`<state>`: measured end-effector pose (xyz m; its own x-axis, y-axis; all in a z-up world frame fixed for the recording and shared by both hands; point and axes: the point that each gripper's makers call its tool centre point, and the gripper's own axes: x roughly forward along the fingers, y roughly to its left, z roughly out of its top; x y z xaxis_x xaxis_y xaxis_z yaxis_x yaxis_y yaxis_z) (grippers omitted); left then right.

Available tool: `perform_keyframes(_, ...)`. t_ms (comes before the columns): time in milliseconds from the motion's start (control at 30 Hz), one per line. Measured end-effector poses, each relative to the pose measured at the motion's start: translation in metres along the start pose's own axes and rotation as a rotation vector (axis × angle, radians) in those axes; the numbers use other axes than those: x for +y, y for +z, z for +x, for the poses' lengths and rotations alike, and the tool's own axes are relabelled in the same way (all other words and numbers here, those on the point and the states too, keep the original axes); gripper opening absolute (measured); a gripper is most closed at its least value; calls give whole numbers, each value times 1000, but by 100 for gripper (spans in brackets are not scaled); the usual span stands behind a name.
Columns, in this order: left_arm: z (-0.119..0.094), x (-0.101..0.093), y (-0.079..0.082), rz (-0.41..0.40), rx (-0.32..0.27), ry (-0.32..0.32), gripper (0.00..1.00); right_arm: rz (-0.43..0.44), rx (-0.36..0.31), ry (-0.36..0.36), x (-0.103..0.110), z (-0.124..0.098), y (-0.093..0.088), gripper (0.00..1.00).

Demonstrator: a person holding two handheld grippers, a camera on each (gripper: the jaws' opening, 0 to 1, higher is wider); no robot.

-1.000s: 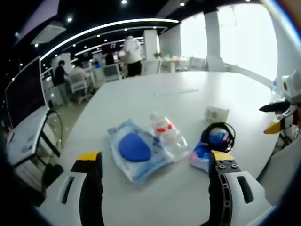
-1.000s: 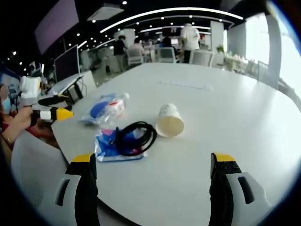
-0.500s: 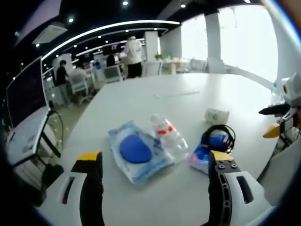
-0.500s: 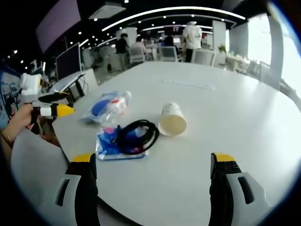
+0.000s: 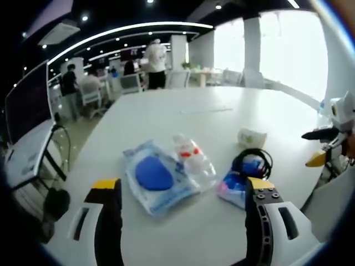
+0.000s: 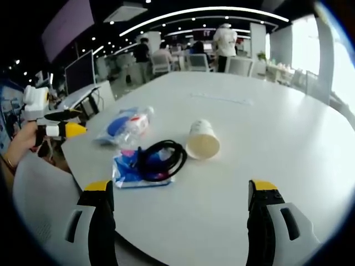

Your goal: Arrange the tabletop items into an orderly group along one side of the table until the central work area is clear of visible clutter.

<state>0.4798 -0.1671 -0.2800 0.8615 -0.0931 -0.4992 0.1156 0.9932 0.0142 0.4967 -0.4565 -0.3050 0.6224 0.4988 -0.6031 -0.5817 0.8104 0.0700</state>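
On the white table lie a clear packet with a blue pad, a crumpled plastic bottle, a coiled black cable on a blue-pink packet, and a tipped paper cup. My left gripper is open, hovering at the near table edge before the packets. In the right gripper view the cup lies on its side, the cable on its packet, the bottle and pad packet beyond. My right gripper is open over bare table. The left gripper shows at left.
A flat ruler-like strip lies farther across the table. Office chairs, desks and standing people fill the background. A monitor stands left. The right gripper shows at the right edge. A chair back sits near the table's edge.
The left gripper view has shifted slightly, so the items sit a little lower and to the left. The right gripper view is nearly steady. No item has moved on the table.
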Motion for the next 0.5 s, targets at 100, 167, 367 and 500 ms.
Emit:
perform_keyframes(100,3,0,0,7,13,0,89,-1,3,0,0,0,-1,100)
perform_keyframes(167,5,0,1,7,22,-4,89,-3,5,0,0,0,-1,100)
perform_keyframes(367,11,-3,13,-5,20,-15,89,4,1,-6,-2,0,0,100)
perform_keyframes(500,16,-7,17,-1,38,-18,89,7,2,-6,-2,0,-1,100)
